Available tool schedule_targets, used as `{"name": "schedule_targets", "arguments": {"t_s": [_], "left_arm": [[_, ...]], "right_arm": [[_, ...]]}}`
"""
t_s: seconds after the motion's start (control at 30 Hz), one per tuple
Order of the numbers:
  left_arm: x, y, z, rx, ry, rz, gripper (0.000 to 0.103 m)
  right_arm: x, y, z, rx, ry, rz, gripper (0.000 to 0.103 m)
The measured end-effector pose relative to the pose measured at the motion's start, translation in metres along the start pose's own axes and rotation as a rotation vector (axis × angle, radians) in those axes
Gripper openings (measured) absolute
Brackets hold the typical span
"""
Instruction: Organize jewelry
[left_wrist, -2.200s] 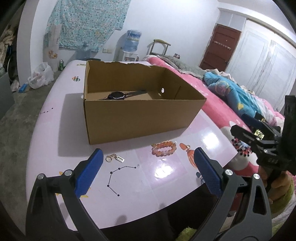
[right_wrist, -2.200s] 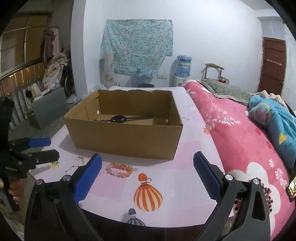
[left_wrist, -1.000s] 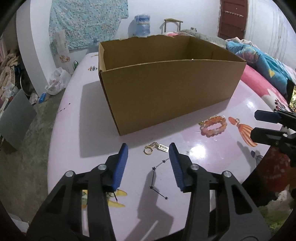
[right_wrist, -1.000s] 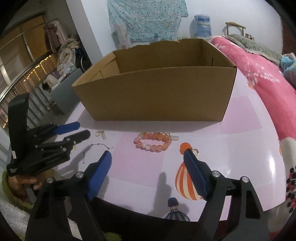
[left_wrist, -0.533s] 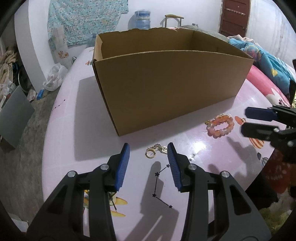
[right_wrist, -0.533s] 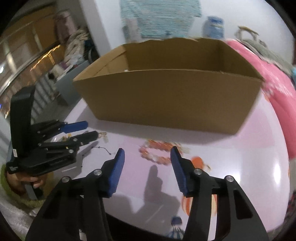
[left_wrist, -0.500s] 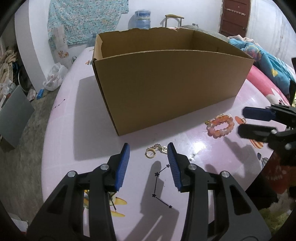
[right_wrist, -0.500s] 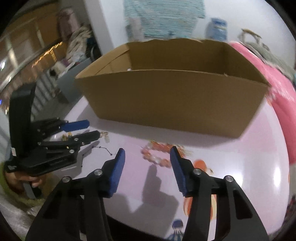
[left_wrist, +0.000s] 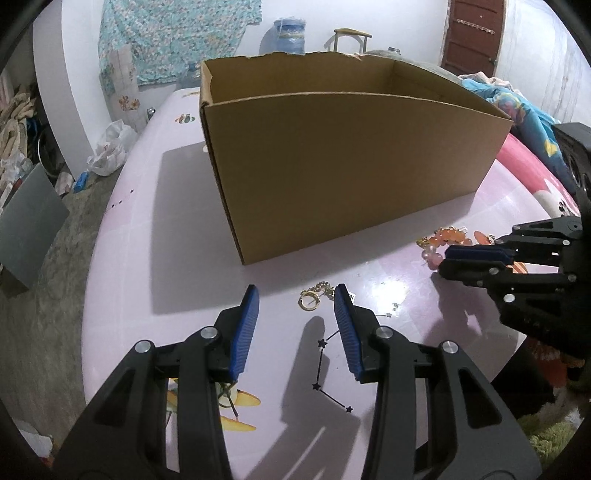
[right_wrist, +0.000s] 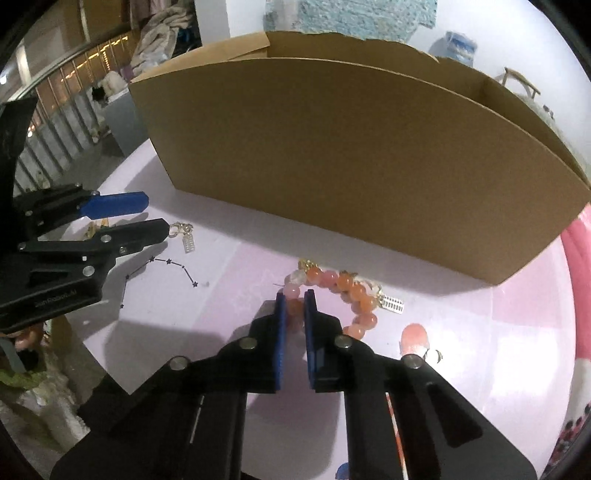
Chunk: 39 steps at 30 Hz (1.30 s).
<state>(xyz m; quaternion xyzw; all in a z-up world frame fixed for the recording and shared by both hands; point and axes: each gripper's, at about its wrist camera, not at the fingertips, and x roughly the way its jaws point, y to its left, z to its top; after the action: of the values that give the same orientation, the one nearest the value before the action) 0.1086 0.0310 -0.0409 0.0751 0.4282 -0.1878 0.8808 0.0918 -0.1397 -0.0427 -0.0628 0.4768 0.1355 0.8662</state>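
Left gripper (left_wrist: 297, 308), pointing down at the pink table (left_wrist: 140, 229): jaws held partway apart, nothing pinched. The small gold charm (left_wrist: 314, 298) lies on the table between the two blue pads, near their tips, touching neither as far as the view shows. It sits just in front of the cardboard box (left_wrist: 332, 162), near its left corner.

Handling, as a judgement: the charm looks very light and limp, a ring with a short chain and a little tag (right_wrist: 187, 243). It lies flat, so a pinch must come almost to the table. The ring is the fullest part and the likeliest hold; the chain would slip through. Its long axis runs from the ring away to the right, roughly along the box front.

Right gripper (right_wrist: 294, 301): jaws closing, narrow, with the left arc of the bead bracelet (right_wrist: 343, 299) between the pads. Whether the pads already press the beads cannot be told for sure, though they appear to touch. The bracelet lies on the table close under the box wall, right of the charm.

Handling, as a judgement: round, smooth beads on a cord, light, likely slippery; a hold across one strand lets the rest hang. Loop lies flat, slightly longer along the box front; its white tag (right_wrist: 392, 305) points right.
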Motion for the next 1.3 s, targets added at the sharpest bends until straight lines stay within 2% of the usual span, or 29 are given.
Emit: {"name": "schedule_targets", "arguments": {"t_s": [0.27, 0.57, 0.6, 0.7, 0.8, 0.93, 0.97, 1.13, 1.3], "left_arm": [[0.000, 0.003, -0.002, -0.017, 0.002, -0.008, 0.040], [-0.003, 0.005, -0.005, -0.029, -0.004, -0.016, 0.040], [-0.005, 0.005, -0.005, -0.026, -0.010, -0.016, 0.040], [-0.007, 0.005, -0.005, -0.017, -0.017, -0.017, 0.040], [-0.004, 0.002, -0.002, 0.008, -0.014, -0.021, 0.040], [0.004, -0.001, 0.000, 0.026, 0.011, -0.039, 0.040], [0.005, -0.001, 0.000, 0.028, 0.016, -0.045, 0.039], [0.014, -0.001, 0.000, 0.043, 0.043, -0.051, 0.022], [0.017, -0.003, 0.003, 0.099, 0.051, -0.061, 0.022]], "right_arm": [[-0.011, -0.003, -0.016, 0.031, 0.029, 0.033, 0.010], [-0.013, 0.007, -0.019, 0.023, 0.011, 0.089, 0.011], [-0.014, 0.008, -0.019, 0.020, 0.008, 0.096, 0.012], [-0.024, 0.003, -0.022, 0.026, -0.035, 0.108, 0.032], [-0.031, -0.001, -0.022, 0.052, -0.071, 0.128, 0.033], [-0.030, -0.005, -0.023, 0.072, -0.078, 0.126, 0.033], [-0.030, -0.004, -0.022, 0.074, -0.080, 0.125, 0.033], [-0.033, -0.006, -0.021, 0.090, -0.096, 0.126, 0.033], [-0.032, -0.010, -0.021, 0.102, -0.100, 0.126, 0.033]]}}
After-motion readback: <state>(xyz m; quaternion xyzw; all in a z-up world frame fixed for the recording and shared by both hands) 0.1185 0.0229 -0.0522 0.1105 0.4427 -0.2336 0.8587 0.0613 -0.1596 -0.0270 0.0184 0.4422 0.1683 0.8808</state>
